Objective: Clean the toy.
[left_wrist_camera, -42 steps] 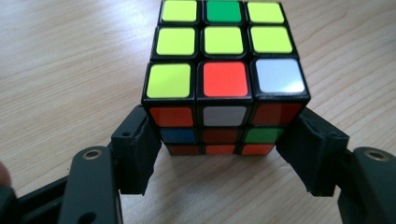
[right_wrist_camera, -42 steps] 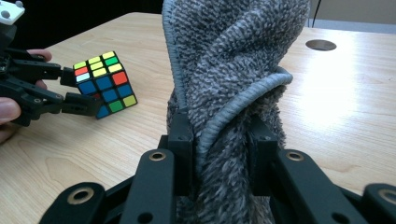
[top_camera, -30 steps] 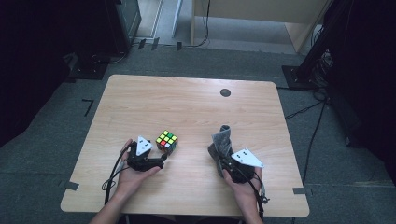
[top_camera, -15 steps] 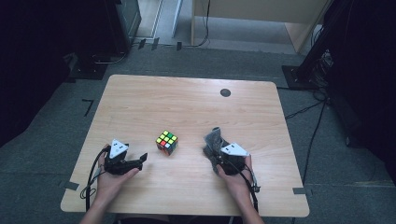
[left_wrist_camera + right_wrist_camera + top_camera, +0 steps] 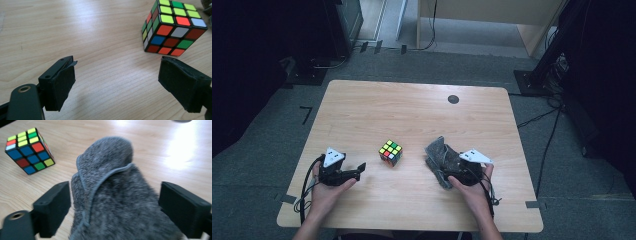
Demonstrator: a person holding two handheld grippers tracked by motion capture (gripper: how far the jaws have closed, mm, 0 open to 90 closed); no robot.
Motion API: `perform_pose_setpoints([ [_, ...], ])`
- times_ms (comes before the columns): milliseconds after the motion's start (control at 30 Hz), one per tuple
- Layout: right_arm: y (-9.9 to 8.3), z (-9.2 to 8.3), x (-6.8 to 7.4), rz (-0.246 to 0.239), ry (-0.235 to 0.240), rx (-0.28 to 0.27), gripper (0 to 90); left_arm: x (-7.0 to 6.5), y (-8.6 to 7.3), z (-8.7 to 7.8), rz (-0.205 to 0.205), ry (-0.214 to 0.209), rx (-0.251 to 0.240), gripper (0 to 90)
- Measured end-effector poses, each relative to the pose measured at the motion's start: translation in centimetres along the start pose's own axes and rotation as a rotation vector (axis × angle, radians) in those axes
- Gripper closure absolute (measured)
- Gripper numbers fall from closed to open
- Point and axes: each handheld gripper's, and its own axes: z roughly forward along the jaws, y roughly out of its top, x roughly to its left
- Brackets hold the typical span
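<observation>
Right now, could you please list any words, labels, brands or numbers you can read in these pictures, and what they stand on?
None: no readable text anywhere.
Cube: plain coloured stickers, no logo or lettering.
Cloth: no tag or label showing.
Table: bare wood; its dark round mark carries no writing.

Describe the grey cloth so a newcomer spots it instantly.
Start at the wooden table and look to its near right part. There, right of the colourful puzzle cube, lies the grey cloth, a crumpled, fuzzy heap between the right gripper's open fingers.
</observation>
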Motion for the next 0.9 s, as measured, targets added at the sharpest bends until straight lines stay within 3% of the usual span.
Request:
perform_pose_setpoints([
  [100, 0.6, -1.6, -1.0, -0.006, -0.014, -0.001, 0.9, 0.4, 0.3, -0.3, -0.005, 0.003, -0.008, 13.8],
  [233, 1.1, -3.8, -2.7, -0.011, -0.056, -0.01, 0.0, 0.8, 0.4, -0.6, -0.048, -0.01, -0.023, 13.7],
  [333, 0.8, -4.8, -3.8, -0.014, -0.094, -0.006, 0.0, 0.9, 0.3, -1.0, -0.013, -0.001, -0.007, 13.5],
  [567, -1.0, -6.6, -6.0, 0.01, -0.149, 0.01, 0.0, 2.1, -0.8, -2.8, -0.019, 0.013, -0.008, 13.4],
  [667, -1.8, -7.4, -6.9, 0.032, -0.166, 0.021, 0.0, 2.8, -1.6, -3.9, -0.02, 0.07, -0.032, 13.4],
  [767, -2.6, -8.0, -7.9, 0.049, -0.177, 0.033, 0.0, 3.5, -2.6, -4.6, -0.013, 0.075, -0.02, 12.9],
  [900, -3.5, -8.7, -8.8, 0.066, -0.196, 0.049, 0.0, 4.4, -3.8, -5.3, -0.032, 0.078, -0.01, 12.0],
])
